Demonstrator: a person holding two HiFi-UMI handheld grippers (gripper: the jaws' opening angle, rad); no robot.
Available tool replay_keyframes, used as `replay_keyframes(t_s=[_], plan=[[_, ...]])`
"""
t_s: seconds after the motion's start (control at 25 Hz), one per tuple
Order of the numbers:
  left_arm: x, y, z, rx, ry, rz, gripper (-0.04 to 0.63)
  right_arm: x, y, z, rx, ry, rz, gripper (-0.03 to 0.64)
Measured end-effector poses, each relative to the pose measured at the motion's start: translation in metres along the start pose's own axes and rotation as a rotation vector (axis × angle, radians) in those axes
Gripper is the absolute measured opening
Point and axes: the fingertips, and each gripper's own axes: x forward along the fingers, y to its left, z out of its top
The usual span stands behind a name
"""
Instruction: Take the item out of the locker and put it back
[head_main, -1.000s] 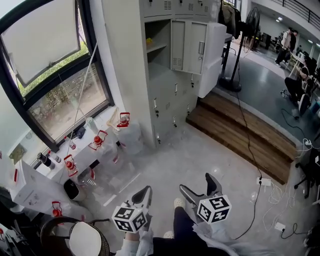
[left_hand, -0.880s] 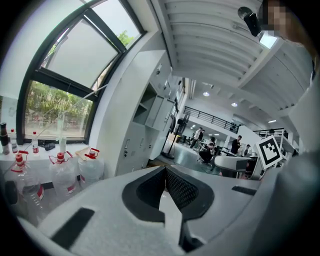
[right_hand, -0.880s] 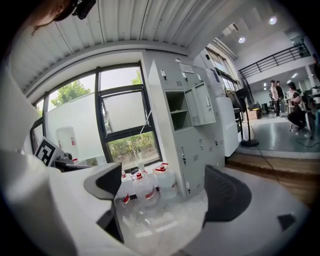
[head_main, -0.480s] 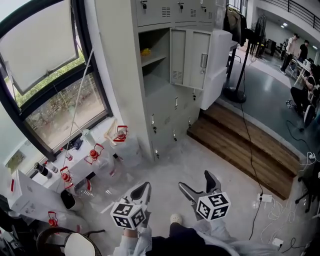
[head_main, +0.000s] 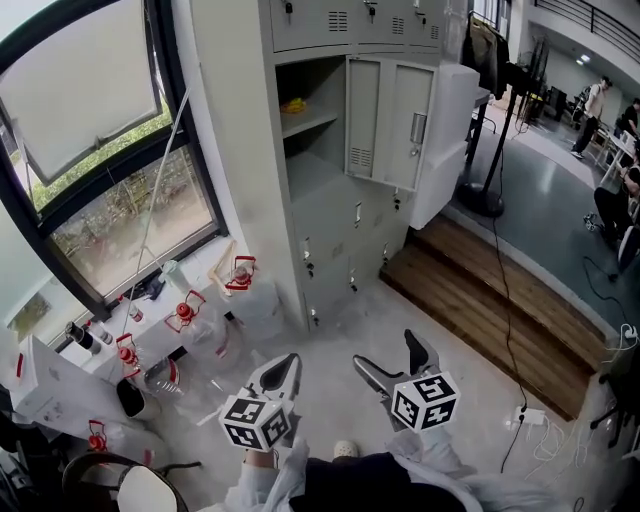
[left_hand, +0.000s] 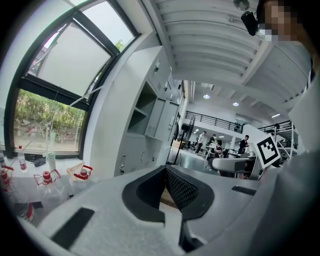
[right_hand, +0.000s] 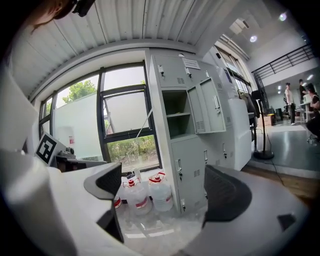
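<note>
Both grippers held low, well short of the tall grey metal locker (head_main: 340, 220).
L gripper (head_main: 283, 368) jaws pressed together, nothing btwn them; R gripper (head_main: 388, 355) jaws wide apart, empty; both point fwd over the floor. Small yellow item (head_main: 293, 104) lies on the shelf of the open compartment, well ahead of & above both grippers; grey locker door (head_main: 385, 120) swung out to the R. Clear plastic jugs w/ red caps (head_main: 250, 290) stand ahead-left of L gripper.
</note>
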Motion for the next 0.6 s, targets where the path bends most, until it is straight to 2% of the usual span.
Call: replay_keyframes(t_s=[0.24, 0.6], plan=[[0.005, 0.008, -0.016, -0.031, 0.039, 0.033, 0.009, 0.009, 0.002, -0.014, 0.005, 0.053, 0.055, 0.515], [0.033, 0.024, -0.024, -0.039, 0.078, 0.024, 0.008, 0.033, -0.016, -0.033, 0.054, 0.092, 0.049, 0.515]])
